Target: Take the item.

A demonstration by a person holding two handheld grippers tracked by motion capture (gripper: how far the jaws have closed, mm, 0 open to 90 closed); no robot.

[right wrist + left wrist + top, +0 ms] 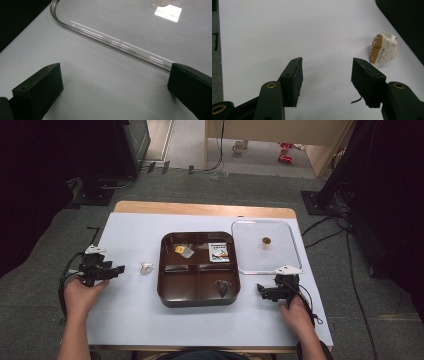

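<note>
While my left gripper [120,269] hangs low over the white mat [125,320], its jaws stand about half open with nothing between them, pointing right toward the small crumpled packet [145,267] that lies on the mat just left of the brown compartment tray [167,295]. In the left gripper view the packet [384,49] sits ahead and a little to the right of the jaws, apart from them, so I judge the pick is not yet made: I need to swing slightly toward it and close.

My right gripper [261,290] rests near the right edge, jaws spread wide and holding nothing, just beside the near rim of the clear lid [250,262], which lies flat on the mat to the tray's right; the right gripper view shows that rim [112,41] running across ahead of the jaws.

Two far compartments of the tray already hold packets, and the near right one a dark heart-shaped piece. The loose packet looks like the next item to go in, and the lid is still off.
</note>
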